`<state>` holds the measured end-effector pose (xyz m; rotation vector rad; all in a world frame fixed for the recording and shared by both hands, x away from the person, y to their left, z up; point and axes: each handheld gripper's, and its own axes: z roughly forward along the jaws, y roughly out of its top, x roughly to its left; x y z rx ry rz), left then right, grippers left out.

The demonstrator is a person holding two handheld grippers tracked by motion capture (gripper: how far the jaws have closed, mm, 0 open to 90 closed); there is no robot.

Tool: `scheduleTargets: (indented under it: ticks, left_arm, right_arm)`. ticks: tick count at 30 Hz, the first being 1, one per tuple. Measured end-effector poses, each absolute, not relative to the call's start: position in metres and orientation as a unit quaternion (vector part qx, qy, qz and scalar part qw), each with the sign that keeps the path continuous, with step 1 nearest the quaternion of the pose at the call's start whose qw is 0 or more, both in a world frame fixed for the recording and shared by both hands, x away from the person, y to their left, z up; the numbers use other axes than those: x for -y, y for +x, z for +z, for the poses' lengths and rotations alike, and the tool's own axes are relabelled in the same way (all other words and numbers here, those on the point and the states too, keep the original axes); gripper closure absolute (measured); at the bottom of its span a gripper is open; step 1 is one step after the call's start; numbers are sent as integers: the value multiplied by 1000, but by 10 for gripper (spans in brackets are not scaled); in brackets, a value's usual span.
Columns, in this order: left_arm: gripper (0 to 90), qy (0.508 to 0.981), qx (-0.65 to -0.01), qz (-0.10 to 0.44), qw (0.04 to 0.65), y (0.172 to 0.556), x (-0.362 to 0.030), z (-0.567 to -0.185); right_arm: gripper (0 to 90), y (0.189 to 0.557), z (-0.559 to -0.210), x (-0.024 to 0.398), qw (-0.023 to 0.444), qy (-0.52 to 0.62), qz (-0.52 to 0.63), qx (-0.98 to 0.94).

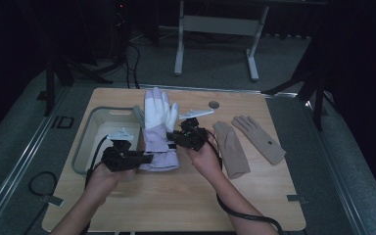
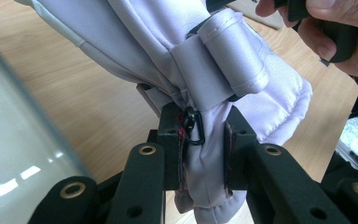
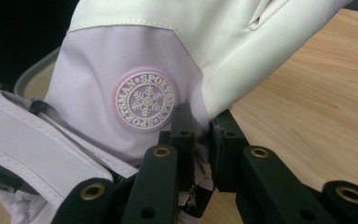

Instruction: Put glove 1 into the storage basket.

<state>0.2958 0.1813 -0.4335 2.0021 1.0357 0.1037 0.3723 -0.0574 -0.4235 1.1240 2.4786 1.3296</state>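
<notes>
Above the wooden surface, beside the grey bin, the ski glove hangs between both claws: left claw pinches the cuff, right claw the side. Thin fabric bites could slip, dropping the glove short of the bin.

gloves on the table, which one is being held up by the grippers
The lavender and white ski glove, clamped by both grippers; the two tan gloves lie flat, untouched.

Bare table in front; bin left.
</notes>
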Motion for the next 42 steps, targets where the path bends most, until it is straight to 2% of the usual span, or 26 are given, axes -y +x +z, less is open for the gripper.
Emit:
scheduleTargets:
  ticks: [13, 24, 42]
  left_arm:
    - [740, 790, -440, 60, 423, 291, -241, -425]
    - [740, 789, -458, 48, 406, 299, -290, -430]
    - [739, 793, -484, 12, 371, 314, -311, -474]
  right_arm:
    - [814, 382, -416, -7, 44, 344, 446, -825]
    - [814, 392, -425, -61, 24, 339, 439, -832]
    - [814, 409, -472, -97, 7, 352, 390, -851]
